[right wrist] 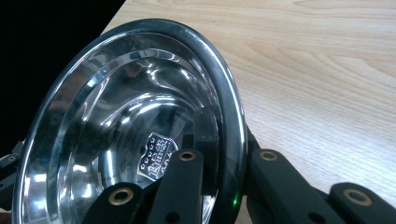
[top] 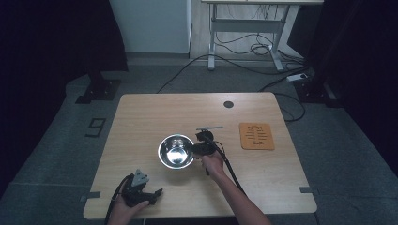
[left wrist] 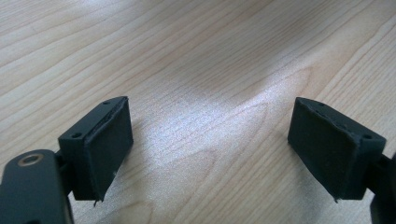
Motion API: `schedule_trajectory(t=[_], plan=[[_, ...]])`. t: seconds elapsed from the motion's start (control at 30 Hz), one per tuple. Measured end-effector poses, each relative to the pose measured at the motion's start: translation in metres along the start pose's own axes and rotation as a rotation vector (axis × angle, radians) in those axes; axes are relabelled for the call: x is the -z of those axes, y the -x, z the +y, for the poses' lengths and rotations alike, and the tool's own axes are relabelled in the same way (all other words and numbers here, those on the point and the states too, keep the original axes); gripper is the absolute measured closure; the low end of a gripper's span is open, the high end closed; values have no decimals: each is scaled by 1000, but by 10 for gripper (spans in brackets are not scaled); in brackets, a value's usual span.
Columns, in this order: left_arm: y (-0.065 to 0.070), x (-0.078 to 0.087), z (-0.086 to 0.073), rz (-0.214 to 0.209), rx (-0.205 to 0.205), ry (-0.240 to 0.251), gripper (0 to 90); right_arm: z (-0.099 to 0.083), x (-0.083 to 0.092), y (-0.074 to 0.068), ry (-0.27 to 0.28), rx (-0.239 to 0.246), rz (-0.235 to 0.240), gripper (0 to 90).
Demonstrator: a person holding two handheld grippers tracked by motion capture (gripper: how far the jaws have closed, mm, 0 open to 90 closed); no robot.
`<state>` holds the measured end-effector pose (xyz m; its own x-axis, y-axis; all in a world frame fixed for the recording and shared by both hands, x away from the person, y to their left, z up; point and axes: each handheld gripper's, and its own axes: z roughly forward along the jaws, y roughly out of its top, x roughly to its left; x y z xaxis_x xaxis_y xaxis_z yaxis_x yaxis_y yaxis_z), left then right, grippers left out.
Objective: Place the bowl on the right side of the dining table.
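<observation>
A shiny steel bowl [top: 176,151] sits at the middle of the wooden table [top: 141,117]. My right gripper [top: 197,148] is shut on the bowl's right rim. In the right gripper view one jaw lies inside the bowl [right wrist: 126,121] and the other outside, so the right gripper [right wrist: 229,137] pinches the rim. Whether the bowl rests on the table or is lifted, I cannot tell. My left gripper [top: 156,197] lies near the front left corner, held by a hand. In its own view the left gripper [left wrist: 217,144] stands open over bare wood [left wrist: 201,56], with nothing between the pads.
A tan mat with dark markings [top: 256,136] lies right of the bowl. A thin metal rod [top: 209,127] lies just behind my right gripper. A black round cap [top: 228,104] sits near the far edge. Cables and a desk frame [top: 244,28] are on the floor beyond.
</observation>
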<state>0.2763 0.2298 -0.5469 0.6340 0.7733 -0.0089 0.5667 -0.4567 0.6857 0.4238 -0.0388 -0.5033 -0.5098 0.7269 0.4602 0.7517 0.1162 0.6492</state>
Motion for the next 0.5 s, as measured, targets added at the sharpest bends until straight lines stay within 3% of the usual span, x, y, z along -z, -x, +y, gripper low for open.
schedule_trajectory(t=[0.5], plan=[[0,0,0,0,0,1,136,6,19,14,26,-15,-27,865]])
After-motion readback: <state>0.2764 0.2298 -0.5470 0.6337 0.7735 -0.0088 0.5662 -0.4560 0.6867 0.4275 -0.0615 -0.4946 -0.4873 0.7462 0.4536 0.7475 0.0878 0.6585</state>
